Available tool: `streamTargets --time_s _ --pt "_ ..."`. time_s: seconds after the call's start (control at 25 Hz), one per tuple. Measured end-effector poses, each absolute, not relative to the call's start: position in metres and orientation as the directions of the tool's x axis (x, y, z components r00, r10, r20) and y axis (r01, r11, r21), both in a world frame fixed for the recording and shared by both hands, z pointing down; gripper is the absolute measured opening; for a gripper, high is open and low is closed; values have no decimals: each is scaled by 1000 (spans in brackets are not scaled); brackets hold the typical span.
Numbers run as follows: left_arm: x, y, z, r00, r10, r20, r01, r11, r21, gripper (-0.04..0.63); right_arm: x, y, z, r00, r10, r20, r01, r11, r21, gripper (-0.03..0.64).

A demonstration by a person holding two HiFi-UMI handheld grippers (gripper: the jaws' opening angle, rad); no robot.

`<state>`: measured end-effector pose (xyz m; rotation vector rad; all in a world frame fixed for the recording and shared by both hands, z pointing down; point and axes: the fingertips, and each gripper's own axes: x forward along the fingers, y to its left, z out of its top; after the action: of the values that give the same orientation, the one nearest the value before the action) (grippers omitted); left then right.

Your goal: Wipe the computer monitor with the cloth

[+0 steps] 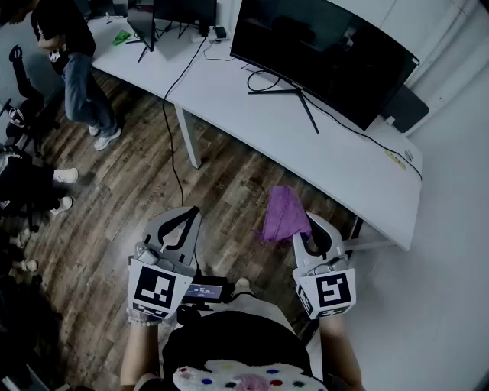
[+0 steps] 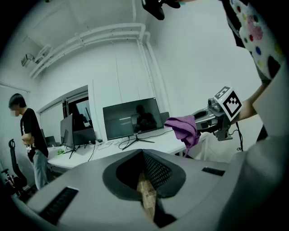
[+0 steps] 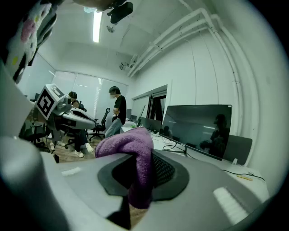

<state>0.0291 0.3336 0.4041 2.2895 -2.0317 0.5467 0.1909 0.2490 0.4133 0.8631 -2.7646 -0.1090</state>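
A dark computer monitor [image 1: 321, 53] stands on its thin-legged stand on the long white table [image 1: 229, 99] ahead of me. A purple cloth [image 1: 281, 214] hangs bunched from my right gripper [image 1: 306, 222], whose jaws are shut on it above the wooden floor, short of the table. In the right gripper view the cloth [image 3: 135, 155] drapes over the jaw tips, with the monitor [image 3: 196, 128] beyond at the right. My left gripper [image 1: 189, 211] is shut and holds nothing, level with the right one. From the left gripper view [image 2: 143, 155] the cloth [image 2: 185, 127] and monitor [image 2: 131, 118] lie ahead.
A person [image 1: 72, 61] stands at the table's far left end. More screens [image 1: 183, 11] and cables sit at the back of the table. Office chairs and seated people's feet [image 1: 65, 176] line the left side. A white wall closes the right.
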Motion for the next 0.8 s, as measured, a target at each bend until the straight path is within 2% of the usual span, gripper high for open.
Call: streamTargets --time_s 0.8 --pt "-16 337 406 105 -962 253 -965 -160 -208 6 153 253 405 -767 -615 183 -595 789 156 69"
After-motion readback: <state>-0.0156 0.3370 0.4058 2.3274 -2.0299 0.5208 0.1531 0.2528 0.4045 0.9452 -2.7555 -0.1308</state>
